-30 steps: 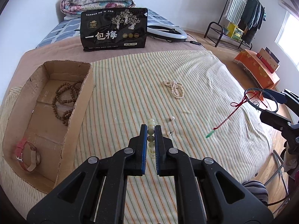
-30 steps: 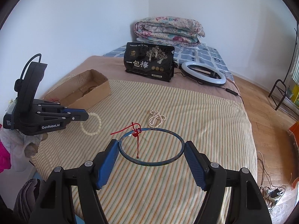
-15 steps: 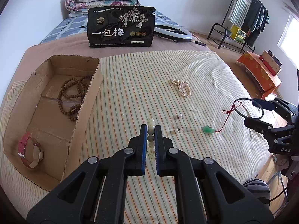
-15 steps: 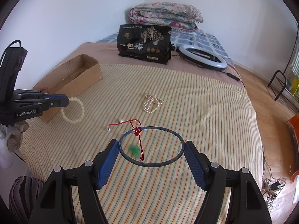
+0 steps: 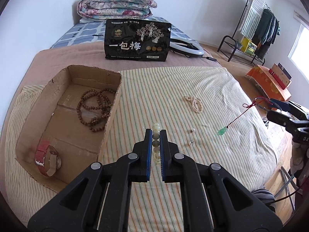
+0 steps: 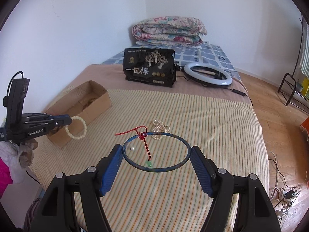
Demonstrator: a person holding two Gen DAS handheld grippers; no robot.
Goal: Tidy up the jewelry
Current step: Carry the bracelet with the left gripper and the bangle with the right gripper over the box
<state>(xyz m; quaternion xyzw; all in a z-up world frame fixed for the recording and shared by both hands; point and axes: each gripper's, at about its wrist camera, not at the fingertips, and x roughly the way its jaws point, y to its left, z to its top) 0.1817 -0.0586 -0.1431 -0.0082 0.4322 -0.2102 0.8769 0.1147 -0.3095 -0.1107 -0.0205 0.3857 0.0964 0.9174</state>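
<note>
On a striped bed, the left gripper [image 5: 156, 135] pinches a pale bead bracelet [image 6: 76, 128] just right of the box [image 5: 114, 100]. The right gripper [image 6: 156, 152], further right, clasps a blue bangle [image 6: 156, 151] trailing a red cord [image 6: 145, 145] and green pendant [image 5: 222, 131]. Beyond lies a pearl strand [image 5: 195, 103]; the box holds brown beads [image 5: 94, 110] and a watch [image 5: 47, 161].

A home bedroom is shown. A bed covered by a striped yellow-green sheet [image 6: 193, 116] is seen, with a folded floral quilt [image 6: 169, 30] at its head. A black metal clothes rack [image 5: 256, 25] is hung with garments by the window
</note>
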